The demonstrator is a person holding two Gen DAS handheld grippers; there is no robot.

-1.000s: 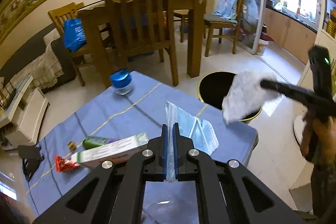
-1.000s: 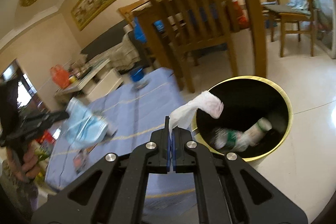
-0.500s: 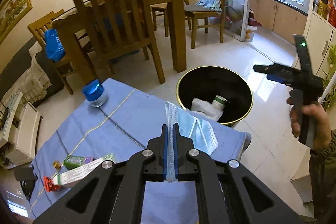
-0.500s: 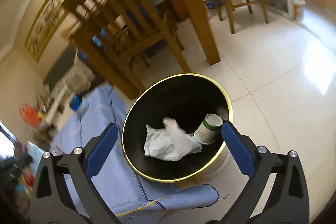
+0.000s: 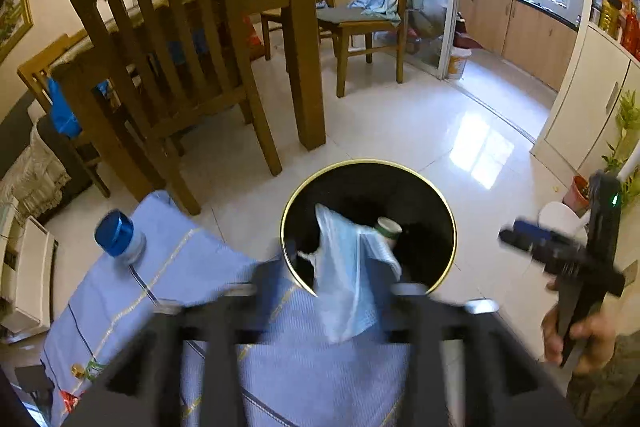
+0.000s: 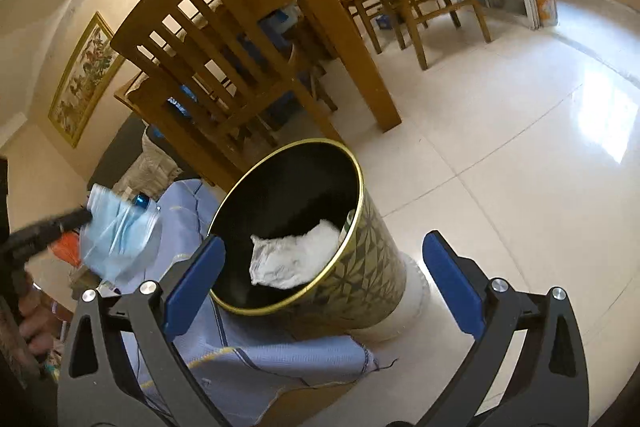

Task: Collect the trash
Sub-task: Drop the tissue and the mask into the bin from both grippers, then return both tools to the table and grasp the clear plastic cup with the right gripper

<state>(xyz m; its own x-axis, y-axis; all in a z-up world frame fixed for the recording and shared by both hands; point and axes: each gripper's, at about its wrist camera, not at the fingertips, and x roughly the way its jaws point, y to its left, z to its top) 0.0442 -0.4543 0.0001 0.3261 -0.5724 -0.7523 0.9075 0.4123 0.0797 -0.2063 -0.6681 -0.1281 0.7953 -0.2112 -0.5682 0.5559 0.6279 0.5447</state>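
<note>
So in the left wrist view, the left claw (image 5: 324,291) is a blurry mess, but its jaws have just been opening and the mask (image 5: 344,279) hangs loose between them, no pad pressing on it. Straight ahead of that claw sits the bin (image 5: 448,219), with a bottle (image 5: 387,227) poking up inside. The cloth (image 5: 192,275) runs under the claw and off to its left, where a blue cap (image 5: 114,233) stands. Far right, a hand (image 5: 580,339) holds the right claw (image 5: 516,239).

In the right wrist view, the right claw (image 6: 324,279) is spread wide with nothing in it. The bin (image 6: 360,251) is right in front of it, between its fingers, and a crumpled tissue (image 6: 296,257) lies inside. Off to its left the mask (image 6: 116,231) dangles at the other claw's tip, over the cloth (image 6: 260,359).
</note>
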